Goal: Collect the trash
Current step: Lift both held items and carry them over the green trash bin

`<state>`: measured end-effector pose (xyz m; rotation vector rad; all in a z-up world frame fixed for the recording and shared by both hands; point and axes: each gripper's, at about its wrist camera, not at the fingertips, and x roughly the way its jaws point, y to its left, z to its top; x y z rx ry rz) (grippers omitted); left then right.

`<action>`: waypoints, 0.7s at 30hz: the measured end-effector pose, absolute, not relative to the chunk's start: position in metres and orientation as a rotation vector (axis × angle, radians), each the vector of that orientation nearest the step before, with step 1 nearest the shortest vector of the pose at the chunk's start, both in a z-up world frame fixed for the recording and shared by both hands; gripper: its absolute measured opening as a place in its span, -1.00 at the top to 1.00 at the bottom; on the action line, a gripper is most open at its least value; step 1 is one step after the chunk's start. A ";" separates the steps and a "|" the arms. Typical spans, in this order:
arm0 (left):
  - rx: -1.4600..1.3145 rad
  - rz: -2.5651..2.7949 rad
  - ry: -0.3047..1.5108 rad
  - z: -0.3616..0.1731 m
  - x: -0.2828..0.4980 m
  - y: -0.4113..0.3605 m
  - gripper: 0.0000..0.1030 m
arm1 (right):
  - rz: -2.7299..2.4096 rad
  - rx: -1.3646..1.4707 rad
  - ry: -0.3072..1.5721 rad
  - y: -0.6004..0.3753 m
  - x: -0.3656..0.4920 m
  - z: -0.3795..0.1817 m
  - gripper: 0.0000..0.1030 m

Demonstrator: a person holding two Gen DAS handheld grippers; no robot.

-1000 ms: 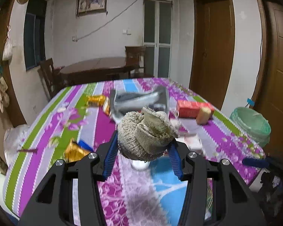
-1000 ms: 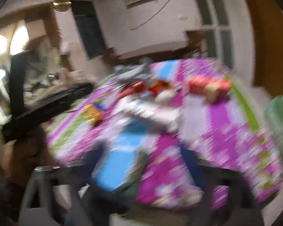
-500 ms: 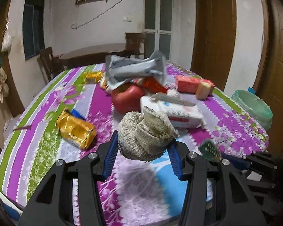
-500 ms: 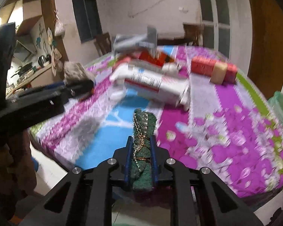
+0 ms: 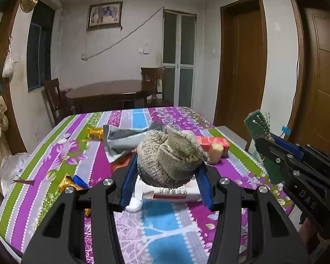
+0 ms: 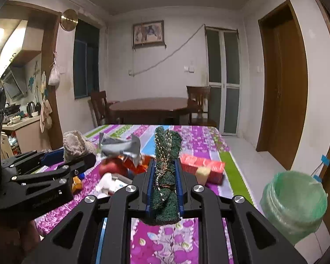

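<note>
Both grippers are loaded: the left gripper (image 5: pixel 167 176) has its jaws partly closed around a balled beige knitted rag (image 5: pixel 169 156), and the right gripper (image 6: pixel 164 184) has its jaws squeezed tight on a flat green scouring pad (image 6: pixel 166 171). Neither piece is binned yet; the green-lined trash bin (image 6: pixel 294 204) stands on the floor at the near right of the counter (image 6: pixel 204 140). A grey wrapper (image 6: pixel 121 146), a red box (image 6: pixel 200 165) and gold packets (image 5: pixel 94 130) lie on the counter, so most collecting remains.

Quick count: two grippers, left gripper (image 5: pixel 167 176) and right gripper (image 6: pixel 164 182). One beige rag (image 5: pixel 171 156), one green scouring pad (image 6: pixel 166 171), one red box (image 6: pixel 201 165), one gold wrapper (image 5: pixel 69 184), one green-lined bin (image 6: pixel 293 204), two wooden chairs.
</note>
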<state>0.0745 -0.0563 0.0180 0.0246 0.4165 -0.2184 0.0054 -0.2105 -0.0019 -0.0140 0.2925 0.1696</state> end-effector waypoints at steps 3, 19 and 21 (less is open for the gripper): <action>0.024 -0.234 0.413 0.024 0.078 -0.065 0.06 | 0.155 -0.020 0.281 -0.221 0.004 0.007 0.66; 0.087 -0.627 0.484 0.051 0.153 -0.261 0.06 | -0.209 0.052 0.433 -0.468 0.036 0.053 0.65; 0.100 -0.676 0.531 0.044 0.164 -0.288 0.06 | -0.220 0.095 0.480 -0.505 0.045 0.046 0.65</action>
